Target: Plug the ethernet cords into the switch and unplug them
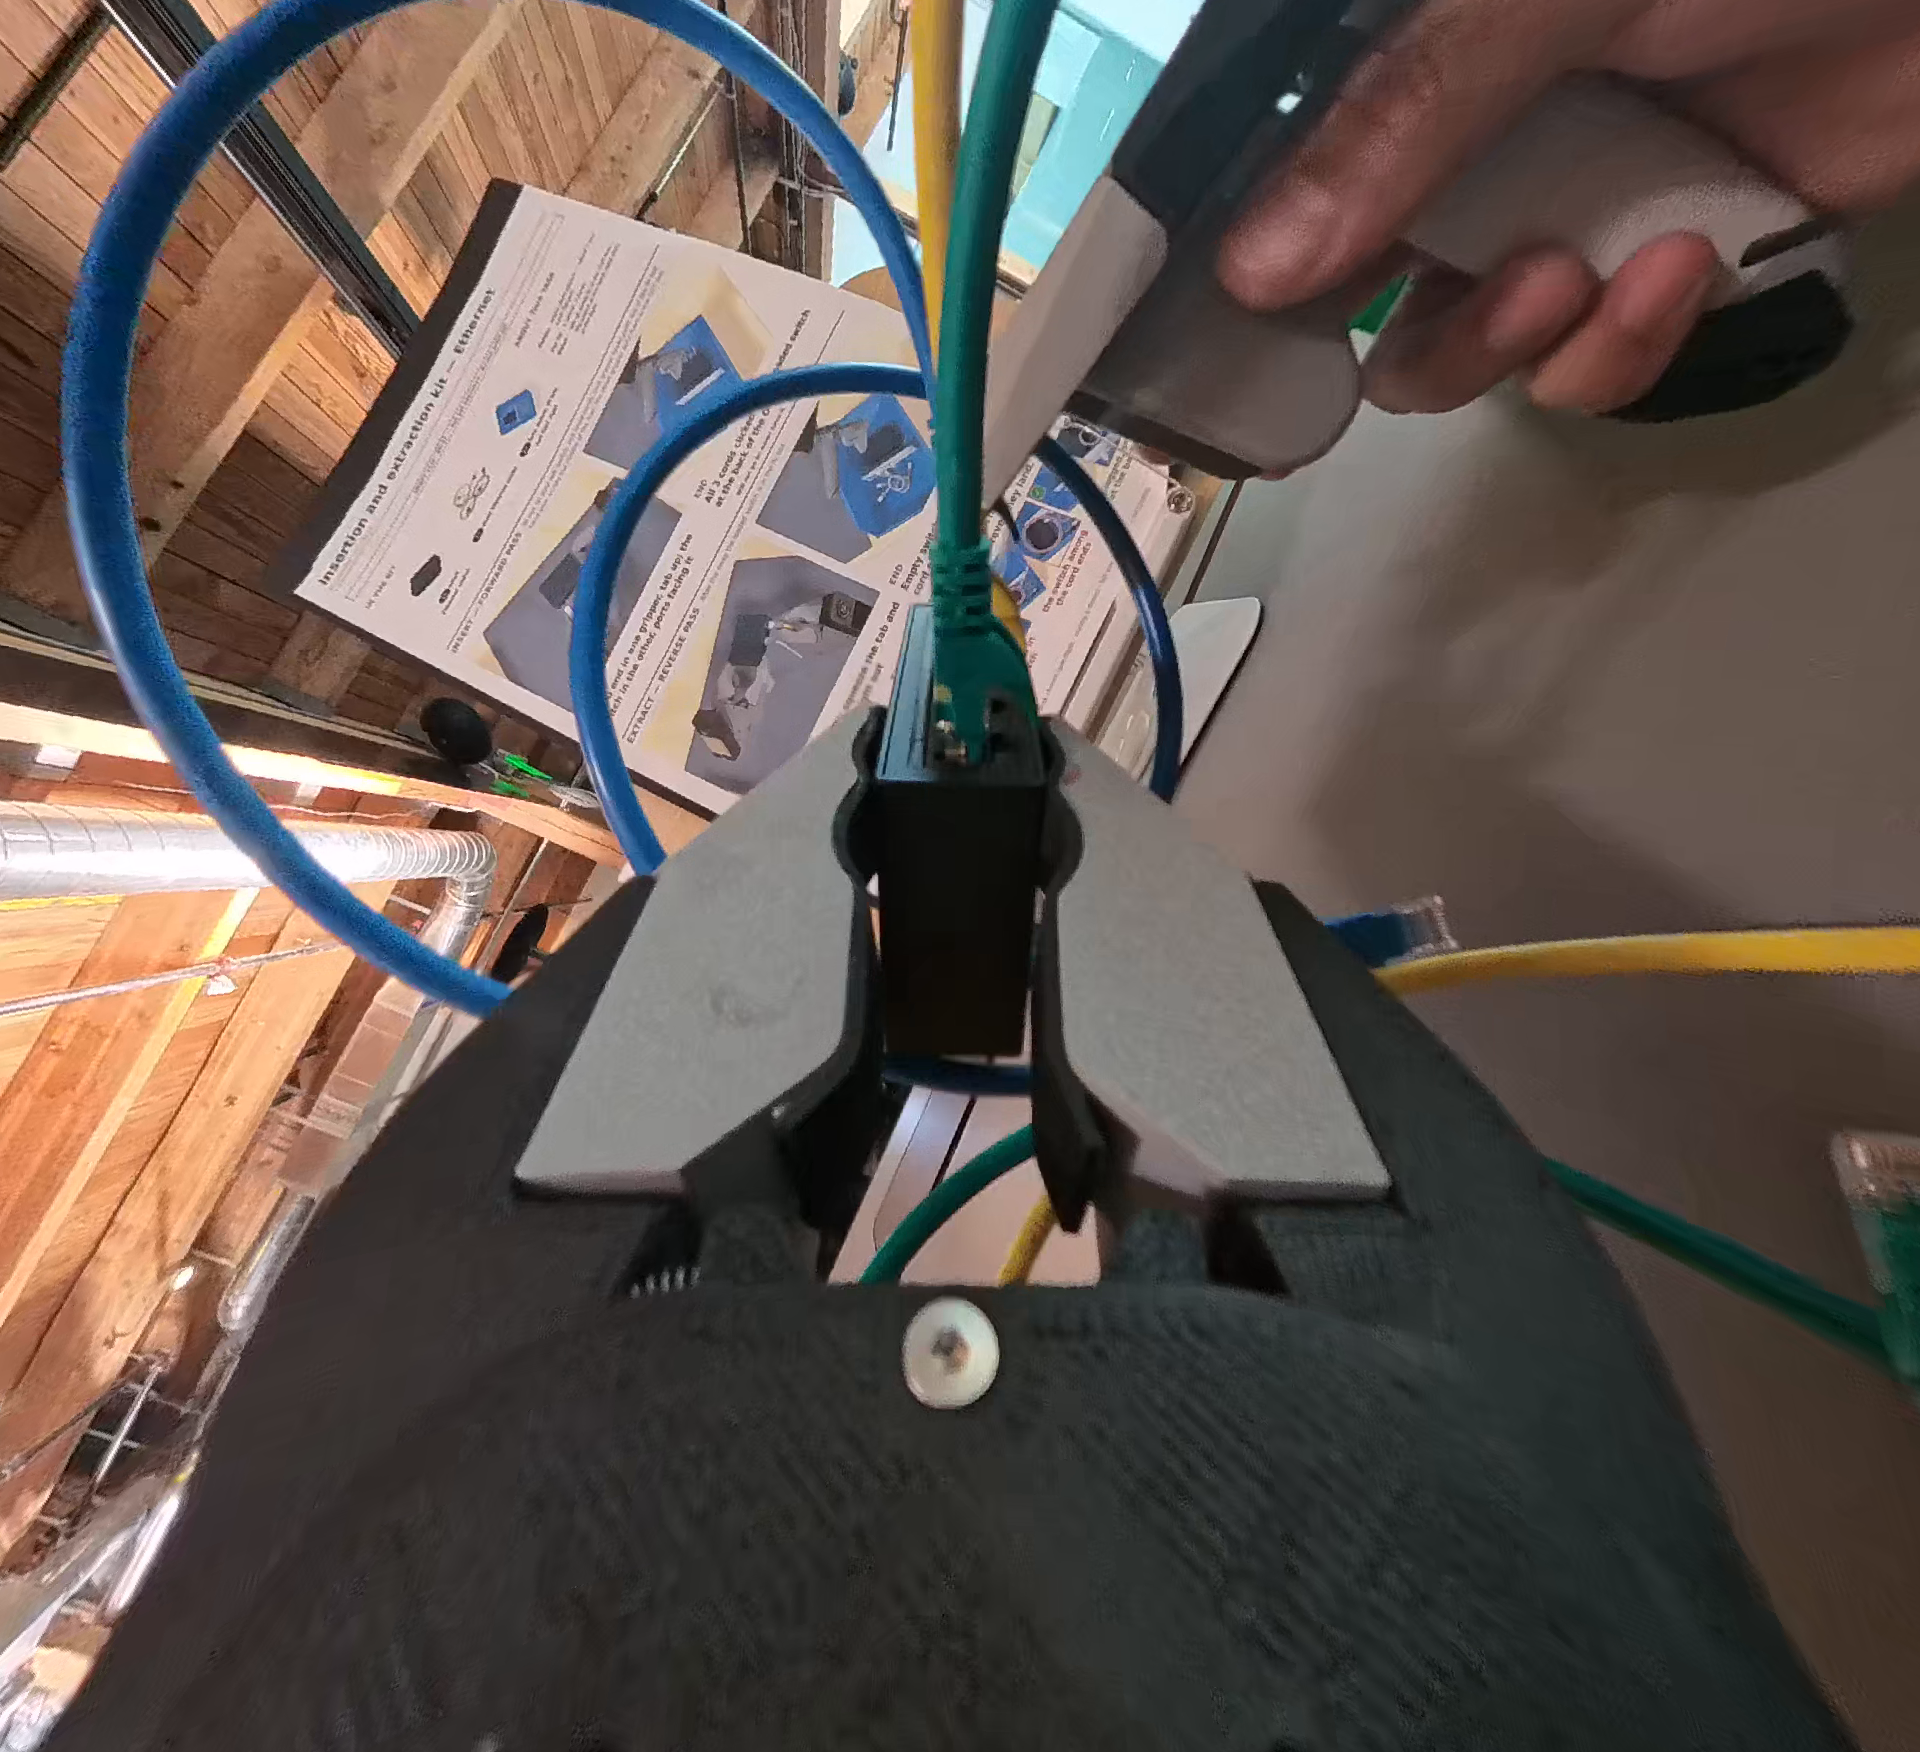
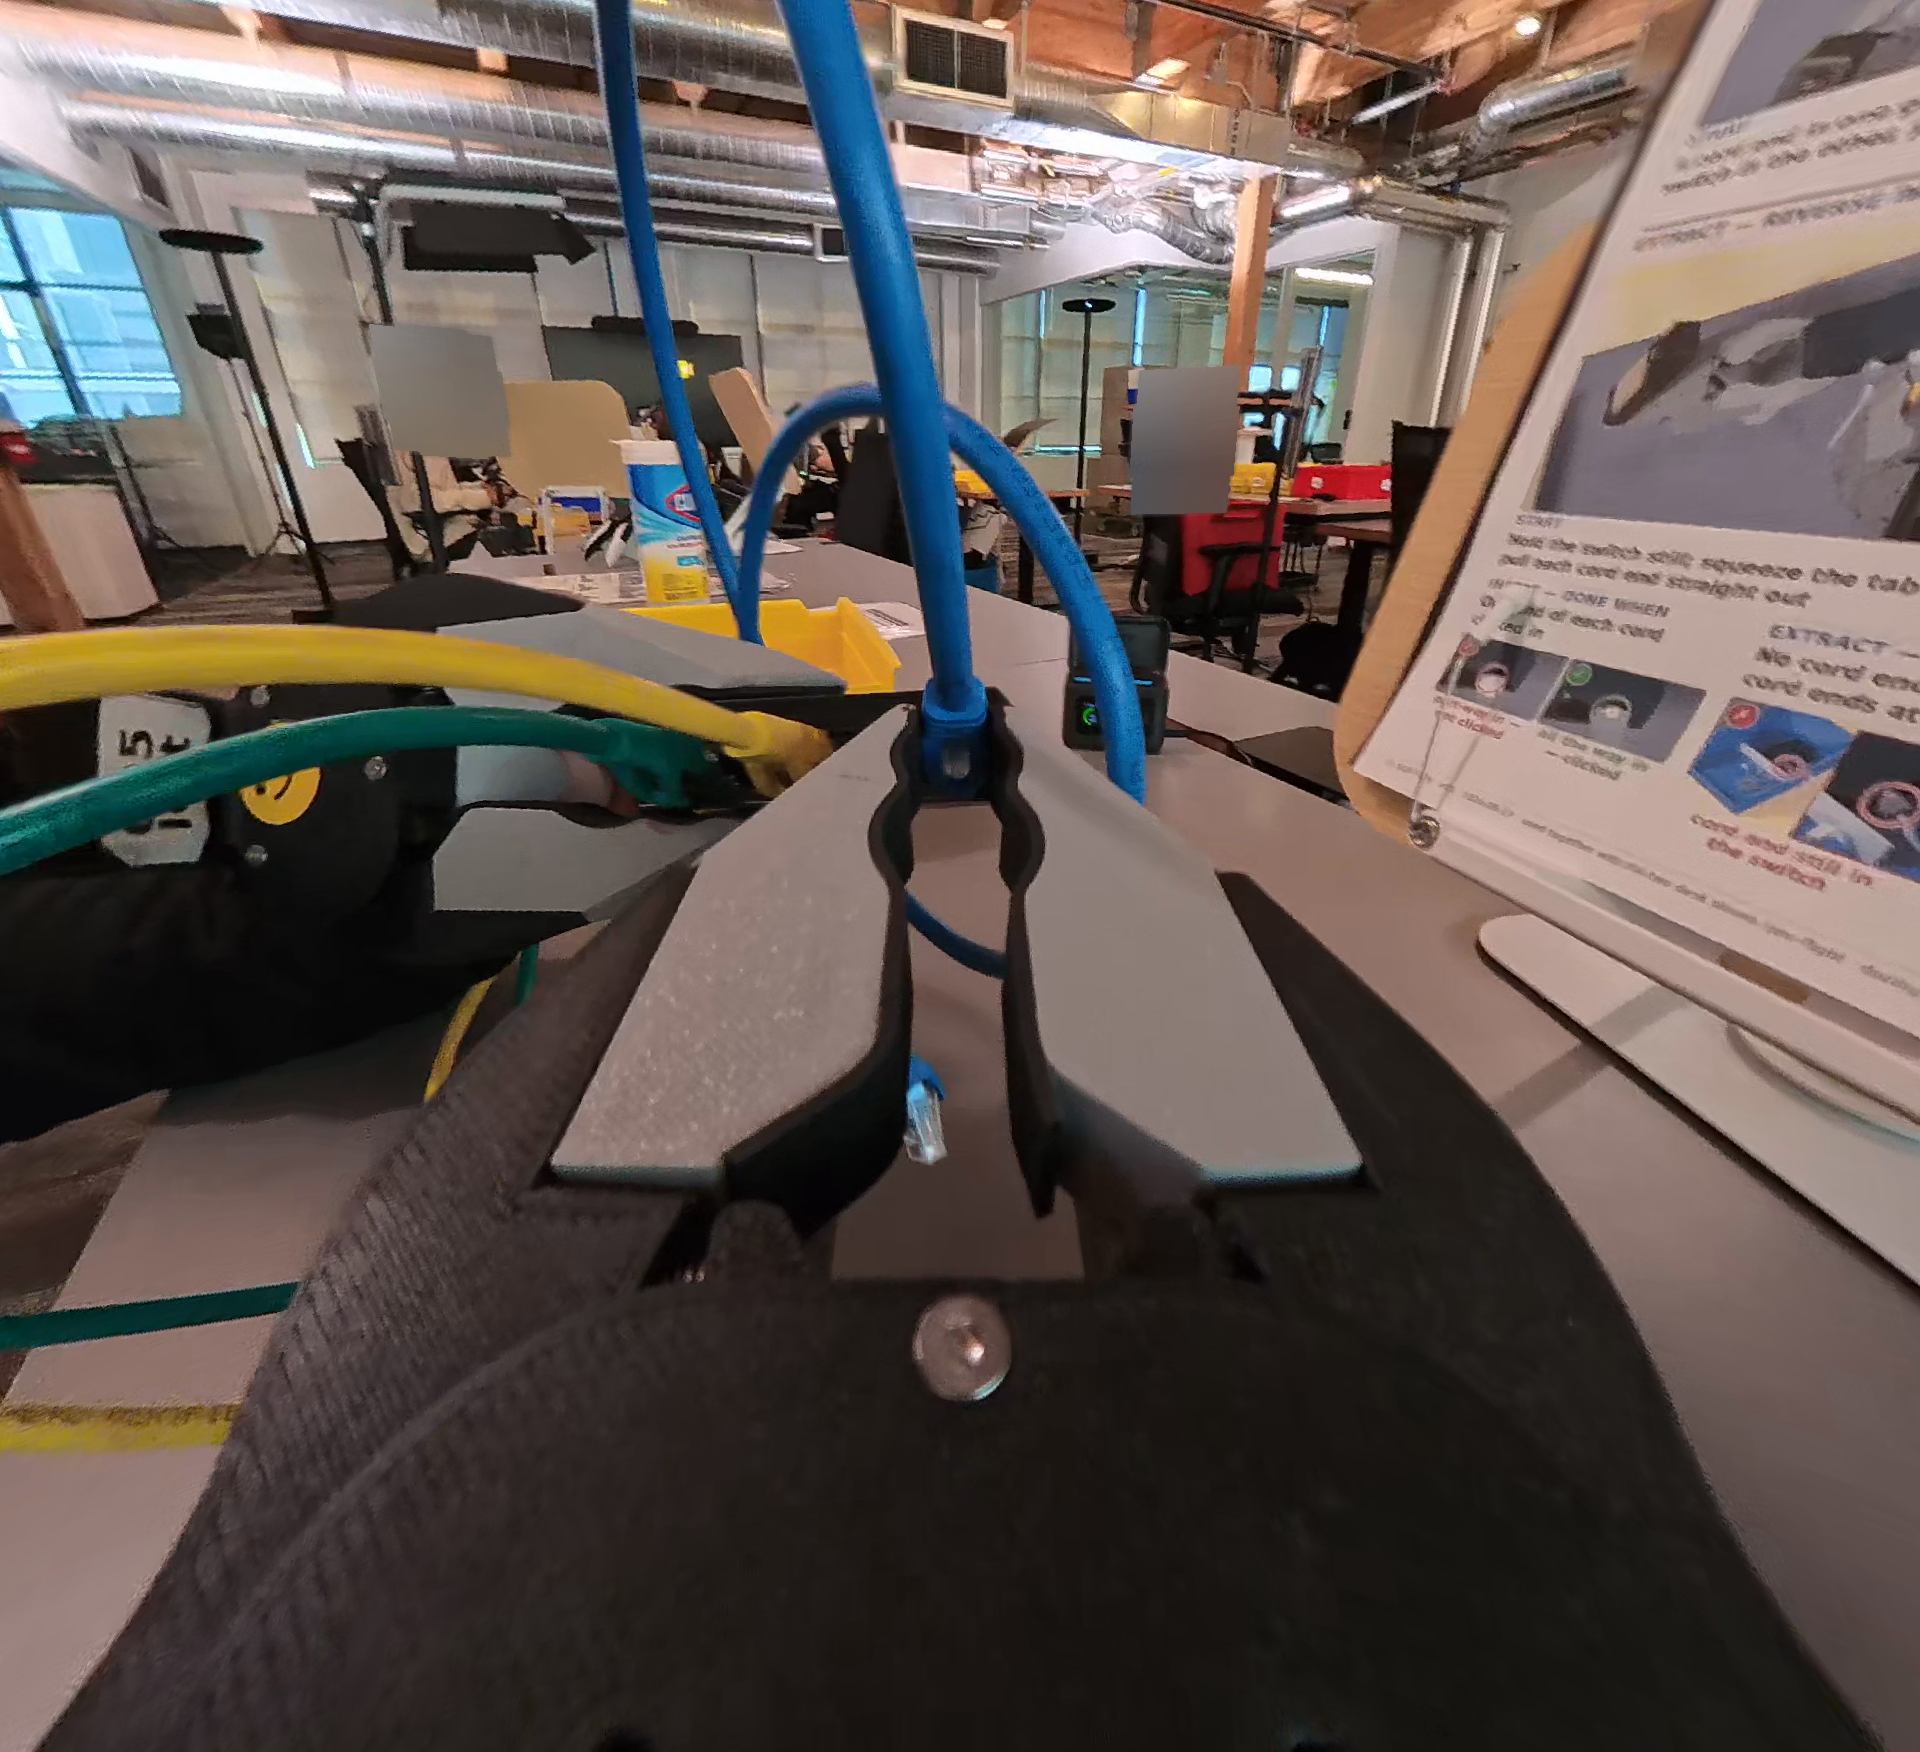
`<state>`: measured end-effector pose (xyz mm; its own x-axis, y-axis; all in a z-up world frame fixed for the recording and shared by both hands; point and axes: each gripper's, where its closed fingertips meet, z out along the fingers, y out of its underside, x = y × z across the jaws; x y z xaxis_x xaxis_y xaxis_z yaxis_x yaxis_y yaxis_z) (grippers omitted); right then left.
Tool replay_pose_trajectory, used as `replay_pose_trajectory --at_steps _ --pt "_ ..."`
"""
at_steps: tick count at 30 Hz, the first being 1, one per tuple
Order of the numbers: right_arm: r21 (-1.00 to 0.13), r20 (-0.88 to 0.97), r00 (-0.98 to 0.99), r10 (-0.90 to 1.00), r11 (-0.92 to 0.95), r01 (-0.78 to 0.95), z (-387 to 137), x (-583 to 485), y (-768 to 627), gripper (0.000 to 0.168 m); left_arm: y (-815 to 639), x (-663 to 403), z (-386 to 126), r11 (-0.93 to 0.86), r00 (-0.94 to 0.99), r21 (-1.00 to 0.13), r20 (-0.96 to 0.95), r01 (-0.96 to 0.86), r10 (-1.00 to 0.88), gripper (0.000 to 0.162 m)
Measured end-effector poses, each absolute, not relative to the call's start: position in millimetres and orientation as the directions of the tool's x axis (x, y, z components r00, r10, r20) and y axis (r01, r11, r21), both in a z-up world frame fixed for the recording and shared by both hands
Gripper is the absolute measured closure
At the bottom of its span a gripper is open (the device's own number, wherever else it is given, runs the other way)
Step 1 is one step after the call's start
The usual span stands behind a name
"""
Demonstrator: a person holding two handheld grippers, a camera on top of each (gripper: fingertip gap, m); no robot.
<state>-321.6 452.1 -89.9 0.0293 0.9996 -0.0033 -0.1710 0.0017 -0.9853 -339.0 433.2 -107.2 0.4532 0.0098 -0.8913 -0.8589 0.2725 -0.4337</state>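
Left gripper pinches the black switch, green cord plugged in; right gripper pinches the blue cord — a tilted plug may well jam.

Each camera looks forward along its own fingers, very near; both views share the blue cord beyond the fingertips.

My left tongs clamp the black switch by its sides, ports facing away from me. The green cord is plugged into one port, and the yellow cord runs up just behind it. The blue cord loops wide on the left. A hand holds my other tongs at upper right, near the instruction sheet.
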Motion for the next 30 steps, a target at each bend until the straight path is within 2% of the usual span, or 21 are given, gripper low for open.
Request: replay_pose_trajectory --at_steps 6,10,16,21,25,30 --pt "-0.973 0.069 0.048 0.996 0.078 -0.216 -80.5 -321.0 441.9 0.159 426.9 -331.4 -100.9 0.306 0.448 -0.419 -0.893 -0.855 0.03 0.137" --pt "-0.969 0.035 0.015 0.999 0.038 -0.246 -77.8 -319.2 439.7 0.159 424.4 -330.2 -98.0 0.32 0.463 -0.43 -0.886 -0.844 0.031 0.137" --pt "-0.94 0.088 0.05 0.995 0.1 -0.326 -70.1 -316.0 433.0 0.159 417.7 -326.6 -88.7 0.374 0.592 -0.565 -0.804 -0.735 -0.051 0.137" --pt "-0.934 0.143 0.104 0.984 0.169 -0.315 -66.7 -317.1 431.2 0.159 413.9 -324.2 -82.7 0.398 0.685 -0.682 -0.71 -0.613 -0.163 0.137" --pt "-0.972 0.025 0.021 0.999 0.029 -0.233 -79.1 -326.2 434.4 0.158 410.4 -320.8 -79.3 0.416 0.727 -0.745 -0.643 -0.521 -0.24 0.137" --pt "-0.961 -0.203 -0.107 0.973 -0.219 -0.168 -95.1 -334.7 437.3 0.159 410.0 -314.4 -82.9 0.441 0.695 -0.734 -0.66 -0.517 -0.284 0.137"
